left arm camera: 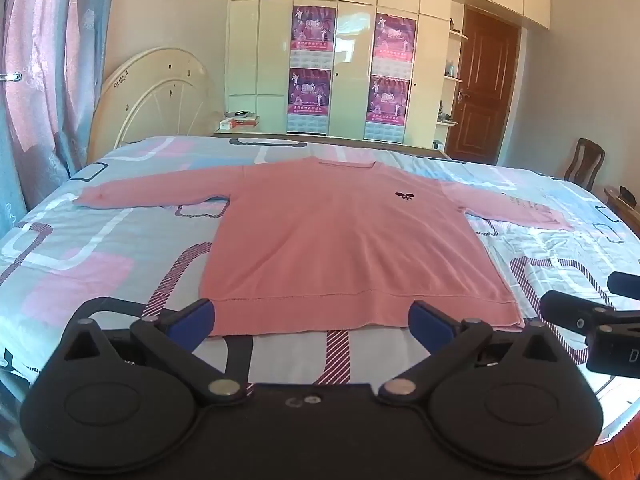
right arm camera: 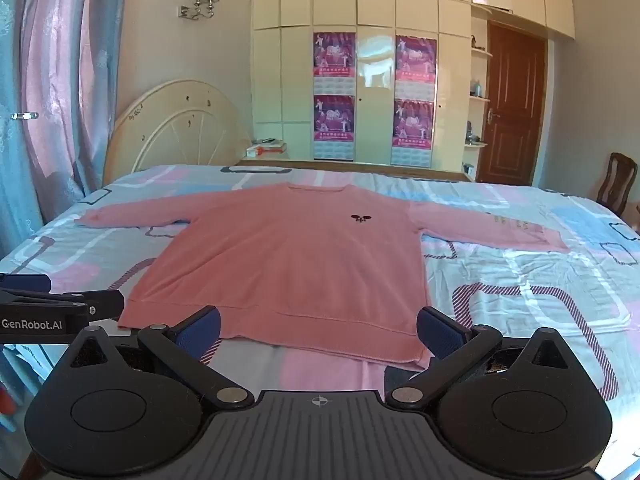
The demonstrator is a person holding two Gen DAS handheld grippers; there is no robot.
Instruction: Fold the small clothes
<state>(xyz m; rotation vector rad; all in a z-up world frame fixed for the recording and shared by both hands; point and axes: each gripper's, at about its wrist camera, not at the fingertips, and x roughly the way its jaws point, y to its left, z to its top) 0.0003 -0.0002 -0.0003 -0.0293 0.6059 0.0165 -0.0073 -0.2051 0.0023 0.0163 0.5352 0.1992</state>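
A pink long-sleeved sweater [left arm camera: 340,236] lies flat and face up on the bed, sleeves spread to both sides, hem toward me, with a small dark emblem on the chest. It also shows in the right wrist view [right arm camera: 288,264]. My left gripper [left arm camera: 312,322] is open and empty, just short of the hem. My right gripper [right arm camera: 318,330] is open and empty, at the hem near its right corner. The right gripper shows at the right edge of the left wrist view [left arm camera: 580,312]. The left gripper shows at the left edge of the right wrist view [right arm camera: 60,304].
The bed [left arm camera: 80,264] has a sheet patterned in pink, blue and white. A round headboard [left arm camera: 156,96] and curtains [left arm camera: 44,80] stand at the left. A cream wardrobe [left arm camera: 352,60] with posters is behind, with a brown door [left arm camera: 484,88] and a chair [left arm camera: 584,164] at the right.
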